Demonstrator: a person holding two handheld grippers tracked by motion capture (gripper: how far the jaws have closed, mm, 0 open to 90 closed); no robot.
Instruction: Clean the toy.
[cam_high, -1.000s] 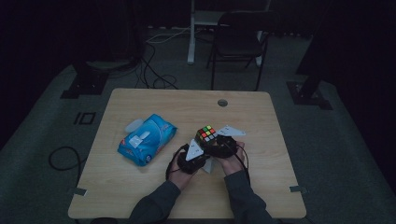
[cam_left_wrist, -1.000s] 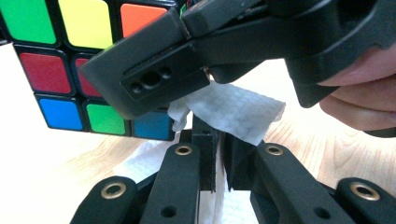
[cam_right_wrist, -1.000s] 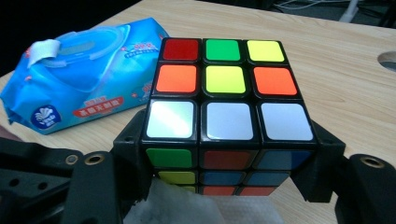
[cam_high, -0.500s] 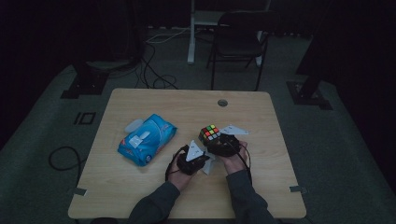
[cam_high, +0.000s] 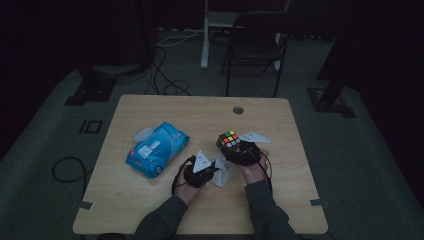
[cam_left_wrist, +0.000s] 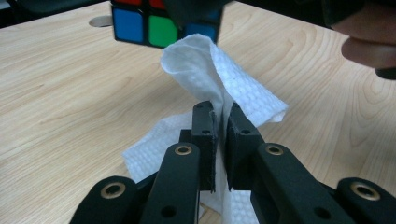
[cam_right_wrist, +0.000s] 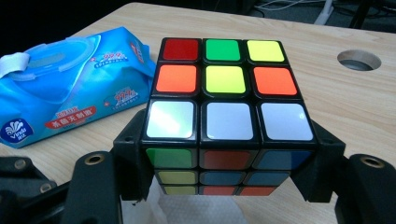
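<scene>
A: What is the left claw (cam_left_wrist: 219, 140) doing?

B: Its two black jaws are pressed together on a white wipe (cam_left_wrist: 219, 79). In the left gripper view the textured sheet rises in a fold from between the jaws, and the rest of it lies crumpled on the wooden table (cam_left_wrist: 60, 84) below them. In the high view the left claw (cam_high: 212, 170) sits near the front middle of the table (cam_high: 165, 107), with the wipe (cam_high: 220, 170) just beside it, between the two hands.

A: And the right claw (cam_right_wrist: 229, 154)?

B: It is pinching a colour cube (cam_right_wrist: 226, 112), one jaw against each side. The cube is lifted off the table: the wood and a bit of the wipe show under it. Its top face shows red, green and yellow at the far row, orange, yellow, orange in the middle, and three white squares nearest the camera.

A: Where does the cube sit on the table?

B: In the high view the colour cube (cam_high: 228, 140) is right of centre, held at the tip of the right claw (cam_high: 232, 147), and its underside is just above the raised fold of the wipe in the left gripper view.

A: Anything else on the table?

B: A blue pack of wet wipes (cam_high: 157, 150) lies to the left of the hands, apart from both claws. A round cable hole (cam_high: 238, 110) sits near the far edge.
</scene>
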